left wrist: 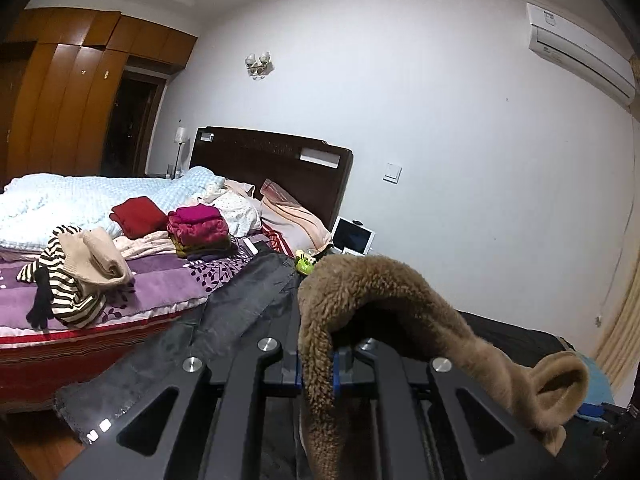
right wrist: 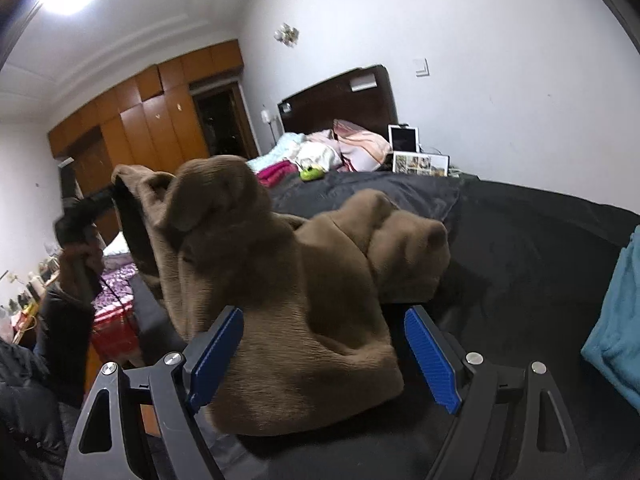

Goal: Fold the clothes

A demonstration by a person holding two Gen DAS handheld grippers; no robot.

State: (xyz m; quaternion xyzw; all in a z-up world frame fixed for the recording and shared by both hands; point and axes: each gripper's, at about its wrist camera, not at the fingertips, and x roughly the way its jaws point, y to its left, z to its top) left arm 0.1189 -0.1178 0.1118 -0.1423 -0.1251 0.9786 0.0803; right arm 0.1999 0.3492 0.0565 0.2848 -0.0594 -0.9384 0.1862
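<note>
On the dark grey bedspread (right wrist: 520, 240) at the near end of the bed lies a brown fleece garment (right wrist: 304, 320), heaped and creased, with one part lifted off the cover. The left tool (left wrist: 318, 364) has its jaws pinched tight on a fold of that fleece; the cloth arches up over its fingers and trails right to an open cuff (left wrist: 560, 384). In the right wrist view this tool shows at the far left, blurred, held high by a gloved hand (right wrist: 78, 248) with the fleece hanging from it. The right tool (right wrist: 320, 360) points down at the bed with its jaws spread wide; its blue pads (right wrist: 430, 360) stand either side of the garment's lower bulk and do not press it. No writing can be read anywhere; the label on the air conditioner (left wrist: 580, 52) is too small. Beyond, a striped top (left wrist: 68, 292) and folded red and magenta clothes (left wrist: 196, 228) sit on the purple sheet. A teal cloth (right wrist: 616, 340) lies at the right edge. The bedspread right of the garment is bare.
</note>
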